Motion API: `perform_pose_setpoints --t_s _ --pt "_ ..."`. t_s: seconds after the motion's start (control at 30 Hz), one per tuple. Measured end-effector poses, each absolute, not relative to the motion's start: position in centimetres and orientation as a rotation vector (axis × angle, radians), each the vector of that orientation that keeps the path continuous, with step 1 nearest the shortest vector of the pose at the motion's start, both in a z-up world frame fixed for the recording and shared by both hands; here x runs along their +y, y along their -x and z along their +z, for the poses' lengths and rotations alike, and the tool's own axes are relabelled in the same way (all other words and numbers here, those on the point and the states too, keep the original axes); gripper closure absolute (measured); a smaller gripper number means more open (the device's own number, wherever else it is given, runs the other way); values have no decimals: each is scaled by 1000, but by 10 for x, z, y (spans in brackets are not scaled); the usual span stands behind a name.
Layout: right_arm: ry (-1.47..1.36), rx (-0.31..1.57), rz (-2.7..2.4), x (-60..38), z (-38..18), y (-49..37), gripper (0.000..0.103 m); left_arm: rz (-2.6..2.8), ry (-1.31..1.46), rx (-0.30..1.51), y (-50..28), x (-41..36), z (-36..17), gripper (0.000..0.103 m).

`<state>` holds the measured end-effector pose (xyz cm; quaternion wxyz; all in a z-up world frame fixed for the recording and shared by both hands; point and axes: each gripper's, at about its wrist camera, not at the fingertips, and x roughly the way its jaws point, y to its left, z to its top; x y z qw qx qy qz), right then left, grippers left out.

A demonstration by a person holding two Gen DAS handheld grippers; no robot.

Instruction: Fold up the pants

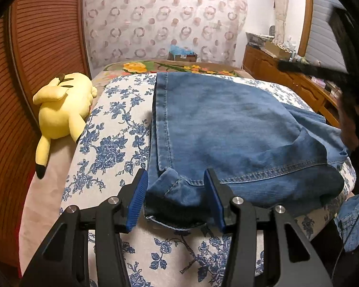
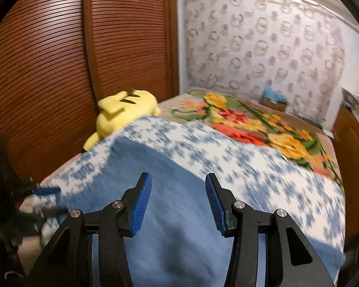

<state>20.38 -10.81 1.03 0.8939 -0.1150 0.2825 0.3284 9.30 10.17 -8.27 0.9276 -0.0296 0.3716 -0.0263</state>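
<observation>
Left wrist view gives us the pants, blue denim, lying folded on the bed and filling the centre and right of the frame. Their long axis runs from the lower centre toward the upper centre, with a straight stitched side seam along their left edge and a double-stitched hem crossing at the lower right. A rumpled corner of denim with a frayed pale edge sits at the lower centre, between the pads of the left claw. We see that claw spread, its ribbed blue pads standing clear of the cloth on either side. The bed cover is white cotton printed with blue flowers, and a soft yellow plush toy lies at the left of the frame against a ribbed brown wooden door. In the right wrist view everything is smeared by motion; the pants show as a smooth blue sheet in the lower centre, and the right claw is spread above it, pinching nothing. A woolly blanket with orange and yellow flowers covers the far part of the bed at the upper right.
</observation>
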Motion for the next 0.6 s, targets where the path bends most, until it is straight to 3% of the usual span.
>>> perform_pose_setpoints --t_s 0.2,0.27,0.33,0.6 --pt "196 614 589 -177 -2 -158 54 -71 54 718 -92 88 -71 51" --pt "189 623 553 -196 -4 -141 54 -93 52 705 -94 79 -68 32" --pt "172 637 521 -212 -7 -127 54 -118 56 692 -96 70 -66 24" --pt "96 680 529 -236 -9 -84 54 -219 22 697 -108 17 -68 24"
